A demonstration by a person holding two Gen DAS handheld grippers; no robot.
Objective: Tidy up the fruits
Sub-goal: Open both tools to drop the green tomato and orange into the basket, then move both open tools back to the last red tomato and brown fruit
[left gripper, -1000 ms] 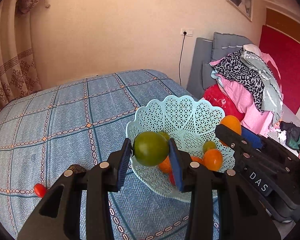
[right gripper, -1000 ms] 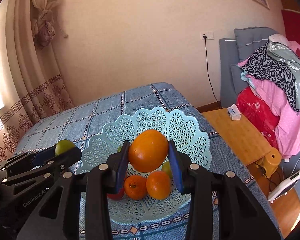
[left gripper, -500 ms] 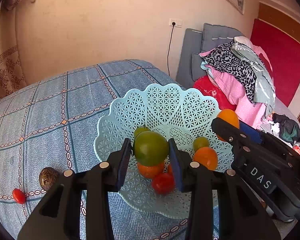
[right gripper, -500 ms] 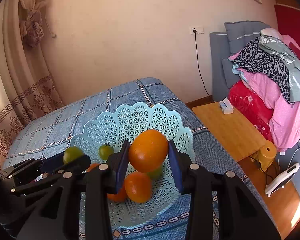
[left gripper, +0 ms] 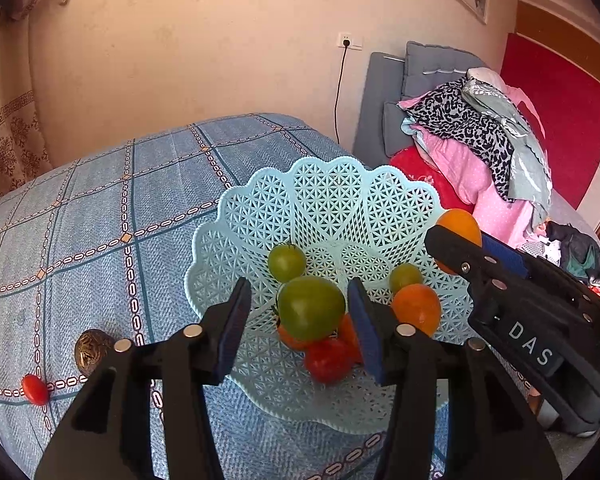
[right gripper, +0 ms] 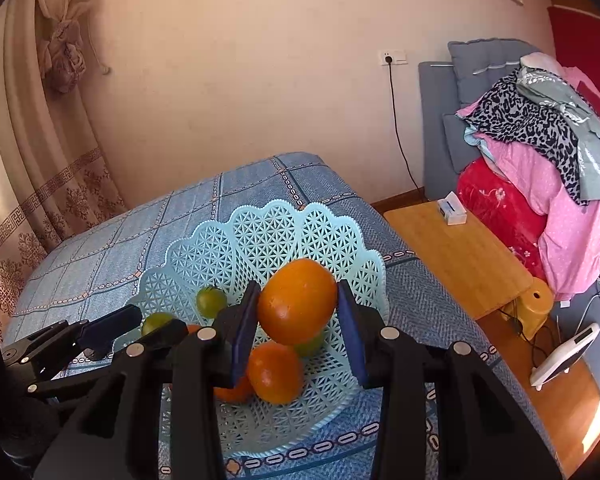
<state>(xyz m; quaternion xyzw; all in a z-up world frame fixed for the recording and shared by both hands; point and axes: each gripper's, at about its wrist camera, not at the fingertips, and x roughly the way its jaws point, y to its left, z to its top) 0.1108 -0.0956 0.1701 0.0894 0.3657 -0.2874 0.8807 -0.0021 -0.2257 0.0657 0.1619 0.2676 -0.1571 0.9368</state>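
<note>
Right gripper point(right gripper: 297, 326) clamps orange point(right gripper: 297, 300); left gripper point(left gripper: 300, 326) gapes.

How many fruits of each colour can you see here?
Green fruits: 3, all in the basket
Orange fruits: 4, one in the right gripper
Red fruits: 2, one on the bedspread
Total: 9

Clothes pile point(left gripper: 476, 140); curtain point(right gripper: 40, 140); wooden table point(right gripper: 460, 256)
</note>
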